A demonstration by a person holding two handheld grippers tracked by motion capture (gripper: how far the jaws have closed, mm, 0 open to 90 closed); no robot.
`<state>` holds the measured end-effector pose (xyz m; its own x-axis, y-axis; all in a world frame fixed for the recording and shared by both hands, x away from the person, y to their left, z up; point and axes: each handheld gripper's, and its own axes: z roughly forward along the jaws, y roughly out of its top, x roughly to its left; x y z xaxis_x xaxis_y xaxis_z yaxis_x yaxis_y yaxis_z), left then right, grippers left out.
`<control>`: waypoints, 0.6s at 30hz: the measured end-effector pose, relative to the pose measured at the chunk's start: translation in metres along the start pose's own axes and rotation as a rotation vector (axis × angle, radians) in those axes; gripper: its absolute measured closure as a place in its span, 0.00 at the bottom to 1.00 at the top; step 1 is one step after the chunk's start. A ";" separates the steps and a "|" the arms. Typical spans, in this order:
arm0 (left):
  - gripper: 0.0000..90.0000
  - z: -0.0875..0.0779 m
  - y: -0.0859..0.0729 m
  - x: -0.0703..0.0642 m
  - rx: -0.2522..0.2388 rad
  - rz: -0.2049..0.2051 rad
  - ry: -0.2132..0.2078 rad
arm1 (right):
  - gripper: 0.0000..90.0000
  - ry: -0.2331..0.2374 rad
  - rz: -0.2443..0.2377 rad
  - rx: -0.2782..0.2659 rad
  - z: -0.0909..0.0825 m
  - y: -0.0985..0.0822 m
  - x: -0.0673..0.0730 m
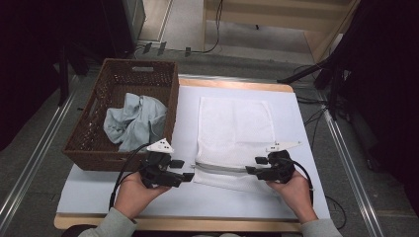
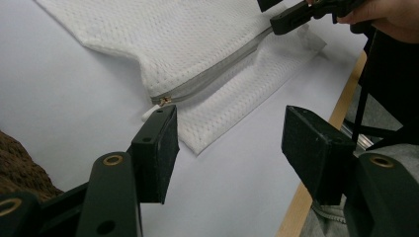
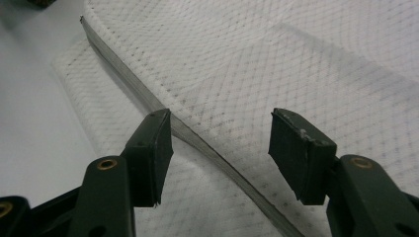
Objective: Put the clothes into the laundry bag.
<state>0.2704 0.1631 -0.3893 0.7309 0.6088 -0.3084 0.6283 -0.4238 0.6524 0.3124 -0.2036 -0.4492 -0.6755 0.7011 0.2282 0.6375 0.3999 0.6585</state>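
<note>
Zipper pull shows clearly beside left gripper.

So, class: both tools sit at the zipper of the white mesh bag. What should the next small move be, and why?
Probably ease the left tool forward and close it on the zipper pull. The zipper looks shut, the pull lies just ahead of that tool's open jaws, and the right tool stands open over the far stretch of the mesh bag, ready to steady it.

- Left of the mesh bag: wicker basket wall blocks passage.
- Right of the bag: bare table cover, unobstructed.
- Near side of the bag: bare strip between both hands.
</note>
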 end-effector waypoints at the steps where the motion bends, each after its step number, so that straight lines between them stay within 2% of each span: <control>1: 0.44 0.000 0.000 0.000 0.000 0.000 0.000 | 0.46 0.002 -0.002 0.005 0.002 0.000 0.001; 11: 0.44 -0.001 0.000 0.001 0.000 -0.005 0.001 | 0.42 0.018 -0.022 0.021 0.012 -0.002 0.004; 18: 0.44 0.000 0.000 0.001 0.004 -0.006 0.003 | 0.40 -0.010 -0.075 0.057 0.023 -0.002 0.010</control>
<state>0.2709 0.1641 -0.3894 0.7264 0.6135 -0.3097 0.6335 -0.4230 0.6479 0.3129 -0.1844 -0.4647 -0.7187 0.6736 0.1722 0.6054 0.4845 0.6315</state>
